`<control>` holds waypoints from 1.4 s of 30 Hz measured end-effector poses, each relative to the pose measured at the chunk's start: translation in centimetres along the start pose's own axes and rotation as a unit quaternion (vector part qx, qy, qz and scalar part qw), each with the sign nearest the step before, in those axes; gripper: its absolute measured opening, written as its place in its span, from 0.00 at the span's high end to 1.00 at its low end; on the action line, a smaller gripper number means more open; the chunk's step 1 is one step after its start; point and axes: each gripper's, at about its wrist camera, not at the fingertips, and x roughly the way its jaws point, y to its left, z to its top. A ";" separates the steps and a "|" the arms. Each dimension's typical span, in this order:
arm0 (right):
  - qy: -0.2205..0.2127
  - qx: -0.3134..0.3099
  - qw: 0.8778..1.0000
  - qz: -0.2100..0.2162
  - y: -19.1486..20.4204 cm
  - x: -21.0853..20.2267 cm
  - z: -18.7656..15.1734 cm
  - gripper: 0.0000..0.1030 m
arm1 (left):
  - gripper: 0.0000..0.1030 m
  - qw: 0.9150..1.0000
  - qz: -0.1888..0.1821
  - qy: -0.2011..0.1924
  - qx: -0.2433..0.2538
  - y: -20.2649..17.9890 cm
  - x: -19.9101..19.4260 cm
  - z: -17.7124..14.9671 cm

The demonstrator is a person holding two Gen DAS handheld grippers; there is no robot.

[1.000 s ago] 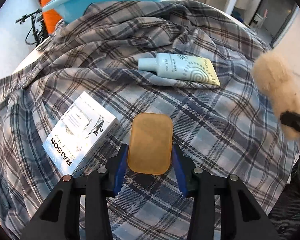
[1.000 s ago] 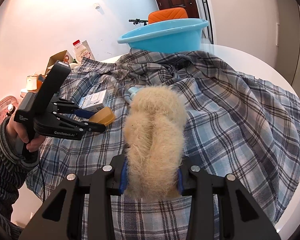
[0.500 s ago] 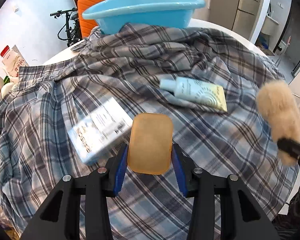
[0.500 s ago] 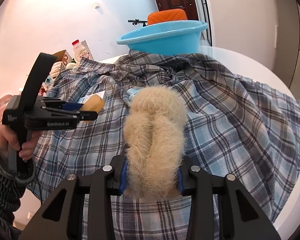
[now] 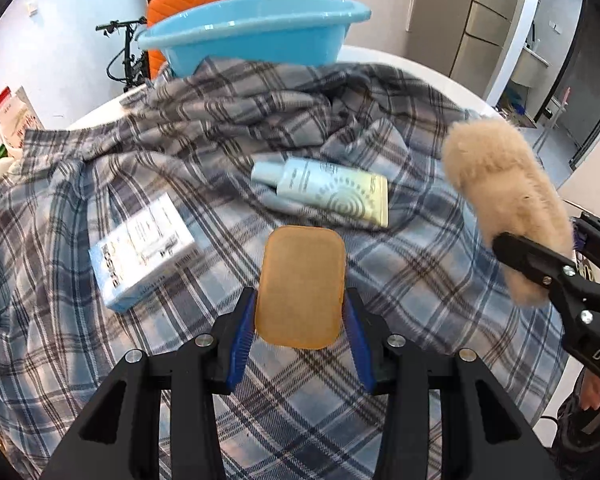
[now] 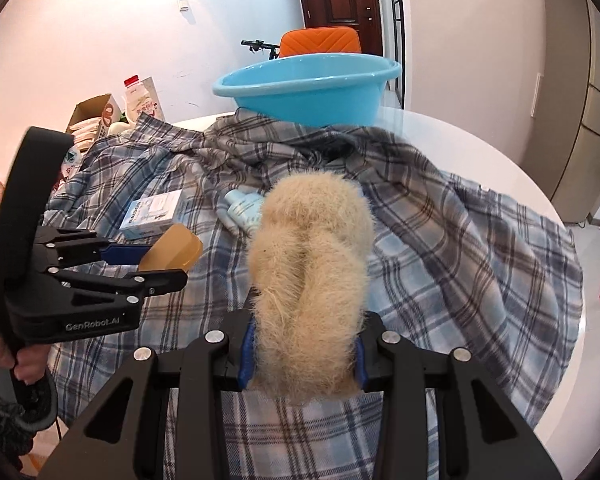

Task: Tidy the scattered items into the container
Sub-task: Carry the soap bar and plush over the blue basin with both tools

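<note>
Both loads have been raised toward the light-blue plastic basin [image 5: 256, 36]: amber soap bar [image 5: 300, 286] clamped in left gripper [image 5: 300, 332], fluffy beige plush [image 6: 312, 280] clamped in right gripper [image 6: 304, 360]; nothing is binned yet, and pale tube [image 5: 328, 194] plus white-blue carton [image 5: 140, 248] are left on plaid cloth [image 5: 420, 280].

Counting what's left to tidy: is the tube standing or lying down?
Lying down: the tube rests flat on the plaid cloth, cap pointing left.

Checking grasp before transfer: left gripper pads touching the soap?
Touching. In the left wrist view both blue pads press against the sides of the soap, which is lifted off the plaid cloth; left gripper is shut on it.
</note>
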 end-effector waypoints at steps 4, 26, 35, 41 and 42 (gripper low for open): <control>-0.004 -0.014 1.000 0.002 0.0 0.0 1.2 0.65 | 0.56 1.000 0.003 -0.013 0.001 -0.1 -1.0 0.8; -0.038 -0.055 0.998 0.020 -1.5 -0.8 12.5 0.65 | 0.56 0.997 0.019 -0.077 0.001 1.0 -4.7 10.8; -0.041 -0.054 0.997 0.030 -1.7 1.1 18.6 0.65 | 0.56 0.994 0.027 -0.107 0.007 1.4 -6.1 16.5; -0.038 -0.053 0.998 0.022 -2.2 2.8 22.4 0.65 | 0.56 0.996 0.007 -0.084 -0.003 2.6 -3.6 21.5; -0.035 -0.050 0.998 0.021 -2.4 3.3 23.0 0.65 | 0.56 0.997 0.008 -0.080 -0.006 2.9 -3.0 22.2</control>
